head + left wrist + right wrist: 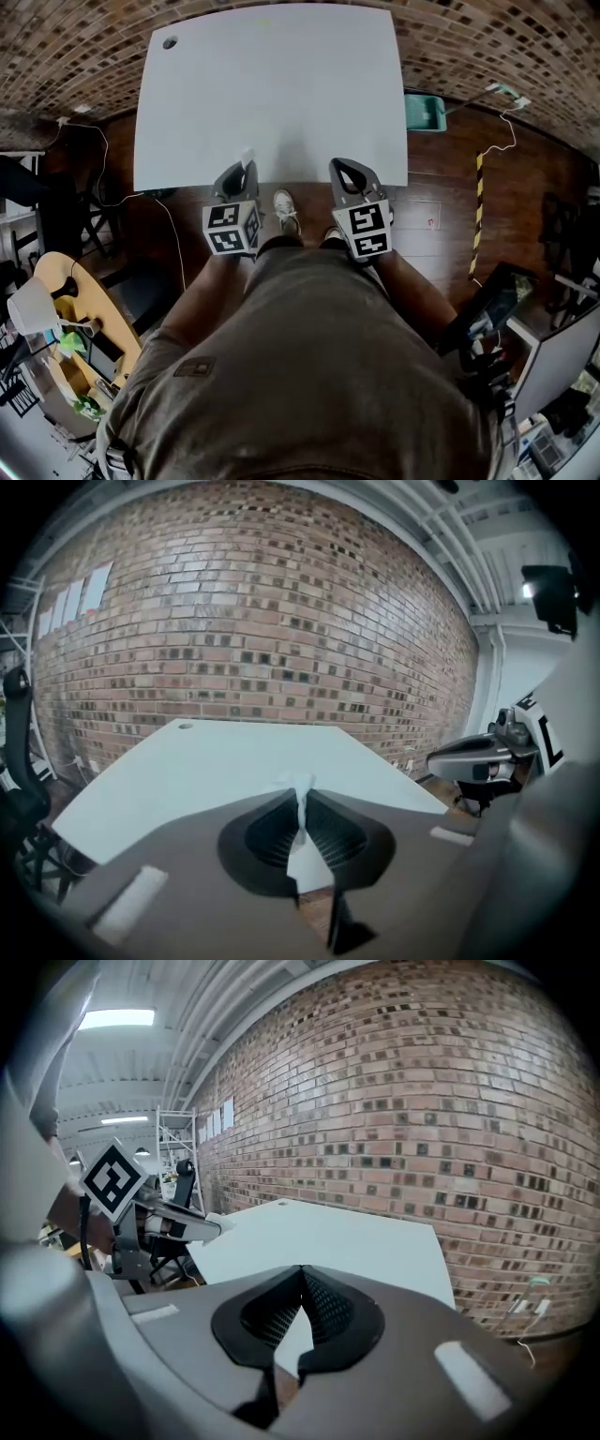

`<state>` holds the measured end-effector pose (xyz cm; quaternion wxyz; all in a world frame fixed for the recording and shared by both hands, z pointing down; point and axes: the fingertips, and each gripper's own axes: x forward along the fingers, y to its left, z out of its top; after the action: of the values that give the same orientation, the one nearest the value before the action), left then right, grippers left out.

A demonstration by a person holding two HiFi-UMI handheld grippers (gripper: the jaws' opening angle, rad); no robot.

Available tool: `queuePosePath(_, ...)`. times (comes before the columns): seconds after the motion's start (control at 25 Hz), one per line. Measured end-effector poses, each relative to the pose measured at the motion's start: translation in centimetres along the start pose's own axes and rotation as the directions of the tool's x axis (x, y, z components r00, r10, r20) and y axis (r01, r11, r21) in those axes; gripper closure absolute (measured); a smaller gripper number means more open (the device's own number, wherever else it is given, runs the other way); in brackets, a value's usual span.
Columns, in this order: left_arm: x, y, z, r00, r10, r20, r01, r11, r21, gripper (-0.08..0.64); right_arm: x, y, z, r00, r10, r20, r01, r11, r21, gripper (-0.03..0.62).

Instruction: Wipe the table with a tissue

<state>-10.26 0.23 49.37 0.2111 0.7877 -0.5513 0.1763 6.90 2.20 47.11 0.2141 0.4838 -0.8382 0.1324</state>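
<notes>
Left gripper view: a small, crumpled white tissue [301,787] is being pinched between the closed jaws of the left gripper [302,810], with its twisted tip poking up above them. It is being held over the near edge of the pale rectangular table [216,761]. The right gripper [349,171] is being held beside it at the same edge, its jaws being pressed together with nothing between them.

A small white tissue [302,791] stands upright as a crumpled tuft, pinched in the left gripper [246,171] over the near edge of the white rectangular table [272,94] at upper centre, with a round hole at its upper-left corner.
</notes>
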Motion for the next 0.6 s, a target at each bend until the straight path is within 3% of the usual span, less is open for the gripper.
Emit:
queuePosePath(0.32, -6.6, -5.4, -2.6, 0.998, 0.052, 0.037, -0.052, 0.999, -0.011, 0.537, -6.7, 0.4, -2.8, 0.998, 0.041, 0.044, -0.041, 0.999, 0.003, 0.578)
queuePosePath(0.6, -9.4, -8.0, -3.6, 0.997, 0.038, 0.061, -0.036, 0.999, -0.023, 0.537, -9.9, 2.0, -3.8, 0.998, 0.045, 0.049, -0.045, 0.999, 0.001, 0.578)
